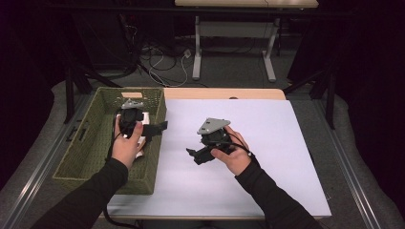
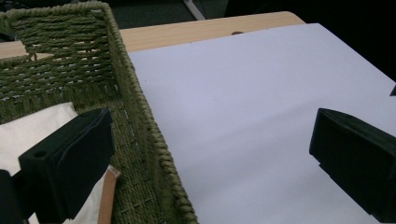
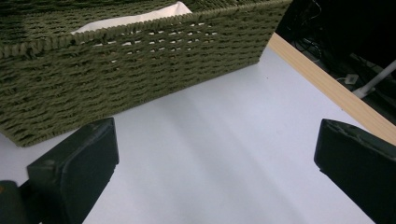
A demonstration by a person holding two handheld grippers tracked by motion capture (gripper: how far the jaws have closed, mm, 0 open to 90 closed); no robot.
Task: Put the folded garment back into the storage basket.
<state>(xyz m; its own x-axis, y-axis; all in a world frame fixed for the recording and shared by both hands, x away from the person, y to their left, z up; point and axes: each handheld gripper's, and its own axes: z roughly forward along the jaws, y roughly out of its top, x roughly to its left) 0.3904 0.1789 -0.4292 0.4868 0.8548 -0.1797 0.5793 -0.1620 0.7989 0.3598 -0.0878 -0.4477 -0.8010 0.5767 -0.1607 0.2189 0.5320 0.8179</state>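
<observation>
The left tongs [image 1: 160, 128] are being held by the left hand [image 1: 125, 145] over the green woven basket [image 1: 82, 151], with the black jaws pointing toward the white sheet [image 1: 267, 143]. In the left gripper view the jaws are standing spread wide and nothing is being pinched between them; one jaw is hanging above the inside of the basket, the other above the white sheet, so the basket's rim is lying between them.

The right tongs [image 1: 193, 155] are being held by the right hand [image 1: 234, 155] above the middle of the white sheet, well apart from the left tongs, and they are being pointed toward the basket. In the right gripper view their jaws are also spread wide, with only the bare sheet and the outer wall of the basket seen between them.

A white cloth [image 2: 28, 128] is lying inside the basket, just under the left tongs, and a part of it is being seen over the rim in the right gripper view. The basket is standing at the left side of the desk [image 1: 224, 93], partly beside the white sheet, with its wall touching the sheet's edge.
</observation>
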